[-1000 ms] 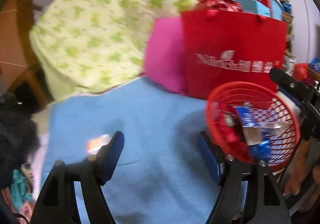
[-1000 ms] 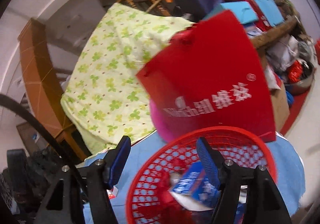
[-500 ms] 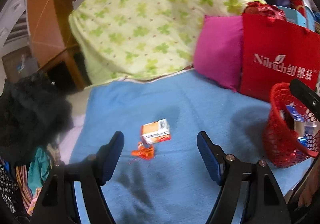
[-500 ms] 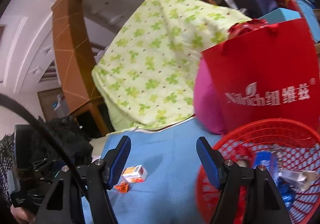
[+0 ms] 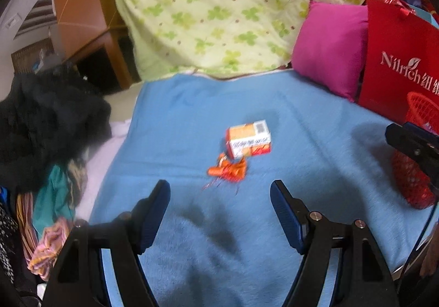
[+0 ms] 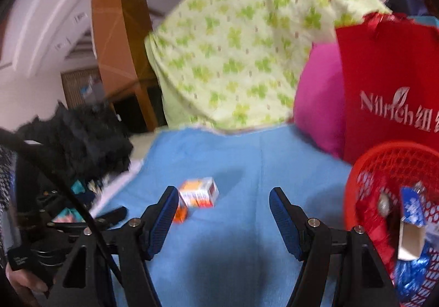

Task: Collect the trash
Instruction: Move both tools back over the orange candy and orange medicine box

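Left wrist view: the left gripper (image 5: pixel 219 206) hovers wide open and empty over the blue blanket (image 5: pixel 315 120). At twelve o'clock from it lie a small orange carton (image 5: pixel 248 138) and, touching its near edge, a crumpled orange wrapper (image 5: pixel 227 170). The red basket (image 5: pixel 417 148) sits at three o'clock.

Right wrist view: the right gripper (image 6: pixel 221 205) is also spread wide, holding nothing. The carton (image 6: pixel 199 192) lies at eleven o'clock, just beside its left finger; the basket (image 6: pixel 367 167), holding wrappers, is at three o'clock.

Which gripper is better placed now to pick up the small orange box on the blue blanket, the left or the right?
Probably the left. The left gripper is open, with the orange box and the crumpled wrapper centred ahead of it. The right gripper, also open, sits nearer the red basket, with the box off-centre.
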Available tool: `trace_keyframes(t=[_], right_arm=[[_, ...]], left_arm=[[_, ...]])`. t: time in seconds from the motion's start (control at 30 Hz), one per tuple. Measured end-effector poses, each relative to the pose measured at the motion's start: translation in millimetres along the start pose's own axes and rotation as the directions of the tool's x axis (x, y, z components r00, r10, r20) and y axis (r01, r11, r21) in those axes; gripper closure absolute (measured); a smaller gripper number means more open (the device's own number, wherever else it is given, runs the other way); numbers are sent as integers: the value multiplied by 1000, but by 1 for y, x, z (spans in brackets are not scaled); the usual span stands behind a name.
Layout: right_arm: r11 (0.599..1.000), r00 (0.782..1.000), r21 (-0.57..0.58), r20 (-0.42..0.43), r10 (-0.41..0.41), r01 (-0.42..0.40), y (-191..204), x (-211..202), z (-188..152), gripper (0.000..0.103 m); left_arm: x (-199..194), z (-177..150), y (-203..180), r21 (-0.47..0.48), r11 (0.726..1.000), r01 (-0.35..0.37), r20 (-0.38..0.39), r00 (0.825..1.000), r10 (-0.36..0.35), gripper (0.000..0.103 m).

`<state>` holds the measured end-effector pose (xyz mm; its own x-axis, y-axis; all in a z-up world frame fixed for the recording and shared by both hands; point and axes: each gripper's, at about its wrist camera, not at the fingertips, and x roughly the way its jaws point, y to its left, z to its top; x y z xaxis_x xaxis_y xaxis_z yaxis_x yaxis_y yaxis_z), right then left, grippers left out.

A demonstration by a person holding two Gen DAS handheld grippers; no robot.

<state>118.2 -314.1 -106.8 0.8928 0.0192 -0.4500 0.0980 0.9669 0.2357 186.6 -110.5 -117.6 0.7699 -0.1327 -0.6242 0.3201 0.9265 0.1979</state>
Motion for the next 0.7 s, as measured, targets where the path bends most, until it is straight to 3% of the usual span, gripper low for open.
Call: trace_keyframes(t=[0.13,0.27,0.3,0.4,0.53,0.63,0.7], right_arm=[[997,982,-20,-172,-82,80,1,47,-17,31],[983,925,-93,-332,-183,160,4,100,-39,31],[980,913,-105,-360,-194,167,3,111,-45,31],[972,888,-134,-397,-231,193,3,136,-57,31],[953,849,-156,-434,-302,259,-4,168,-70,31],[945,862,-132,-386,-327,299,-8,178,-67,31],[937,865,-124,-359,-350,328,-12,184,-68,24]], left_arm=[[38,-23,20,-44,999,-23,-79,997,20,27],[77,-44,43,-111,993,-49,-147,989,33,27],[89,-47,51,-144,988,-61,-200,979,31,27],[103,-46,71,-278,961,-1,-211,976,-60,27],[130,-43,87,-314,947,-66,-255,967,-17,27],[152,-45,95,-340,935,-101,-298,954,-6,27],[162,-49,95,-350,931,-101,-289,957,-5,22]])
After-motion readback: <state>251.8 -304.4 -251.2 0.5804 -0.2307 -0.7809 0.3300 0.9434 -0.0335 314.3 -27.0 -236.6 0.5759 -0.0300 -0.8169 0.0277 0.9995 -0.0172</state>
